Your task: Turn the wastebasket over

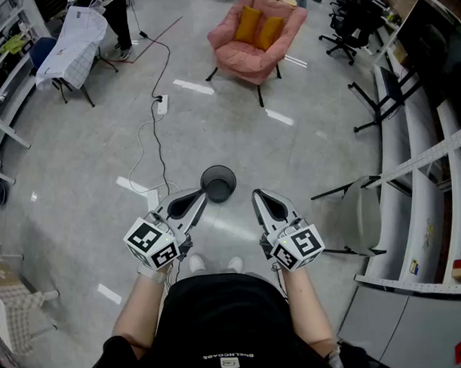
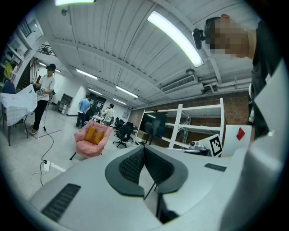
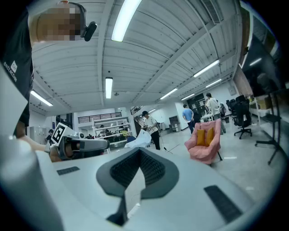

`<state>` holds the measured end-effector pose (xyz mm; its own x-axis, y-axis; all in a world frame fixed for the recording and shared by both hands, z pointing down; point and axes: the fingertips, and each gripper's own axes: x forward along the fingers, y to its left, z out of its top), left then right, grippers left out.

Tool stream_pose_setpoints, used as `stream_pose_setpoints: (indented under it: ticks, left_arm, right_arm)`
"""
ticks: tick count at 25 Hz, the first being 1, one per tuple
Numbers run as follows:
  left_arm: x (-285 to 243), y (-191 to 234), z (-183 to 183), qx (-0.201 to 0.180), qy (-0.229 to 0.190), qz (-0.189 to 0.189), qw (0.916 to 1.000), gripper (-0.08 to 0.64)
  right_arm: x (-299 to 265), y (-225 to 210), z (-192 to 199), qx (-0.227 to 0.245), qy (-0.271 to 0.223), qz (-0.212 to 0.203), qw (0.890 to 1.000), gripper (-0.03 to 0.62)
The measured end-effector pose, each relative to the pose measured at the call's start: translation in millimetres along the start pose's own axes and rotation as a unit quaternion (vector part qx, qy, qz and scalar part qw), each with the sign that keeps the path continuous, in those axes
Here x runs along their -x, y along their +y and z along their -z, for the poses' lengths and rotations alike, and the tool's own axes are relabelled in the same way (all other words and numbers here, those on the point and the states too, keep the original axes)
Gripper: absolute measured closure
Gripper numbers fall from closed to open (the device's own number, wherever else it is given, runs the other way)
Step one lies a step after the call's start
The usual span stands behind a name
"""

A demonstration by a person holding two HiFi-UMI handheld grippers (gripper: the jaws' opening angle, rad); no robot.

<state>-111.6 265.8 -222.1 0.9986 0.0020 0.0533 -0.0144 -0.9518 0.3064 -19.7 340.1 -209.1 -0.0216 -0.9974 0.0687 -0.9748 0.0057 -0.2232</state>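
Observation:
A black mesh wastebasket [image 1: 218, 183] stands upright on the grey floor, mouth up, just ahead of the person's feet. My left gripper [image 1: 198, 197] is held level at its left, its tip close to the basket's rim in the head view; its jaws are shut with nothing between them. My right gripper [image 1: 259, 196] is held level to the basket's right, apart from it, also shut and empty. In the left gripper view the left gripper [image 2: 144, 150] shows its pads together. The right gripper [image 3: 139, 152] looks the same in its own view. Neither gripper view shows the basket.
A pink armchair [image 1: 256, 39] with orange cushions stands farther ahead. A cable and power strip [image 1: 161, 105] lie on the floor to the left. A folding chair [image 1: 365, 212] and long white shelving [image 1: 426, 172] line the right side. People stand at the far end of the room.

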Motion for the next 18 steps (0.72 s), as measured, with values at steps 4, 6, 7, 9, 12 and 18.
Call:
stream_pose_setpoints:
  ticks: [4,6,7,9,12,18]
  left_arm:
    - [11,12,-2,0.004,-0.001,0.003,1.0,0.546]
    - [18,19,-3,0.005,-0.002,0.004,1.0,0.546]
    - [20,22,-4,0.006,-0.002,0.006,1.0,0.546]
    - [25,28,-4,0.008,-0.002,0.009,0.9999,0.546]
    - [34,40,-4,0.012,-0.002,0.013,0.9998,0.546]
    - [48,74,3,0.03,0.006,0.008,0.9995,0.545]
  right_arm:
    - [-11,10,1,0.001,0.002,0.004,1.0,0.583]
    - [-17,15,3,0.002,0.006,0.006,1.0,0.583]
    - [-20,18,4,0.003,0.008,0.007,1.0,0.583]
    - [-25,24,5,0.007,0.011,0.01,1.0,0.583]
    - [-34,31,5,0.005,0.009,0.019,1.0,0.581]
    - [-49,23,14,-0.017,0.012,0.054,0.998,0.58]
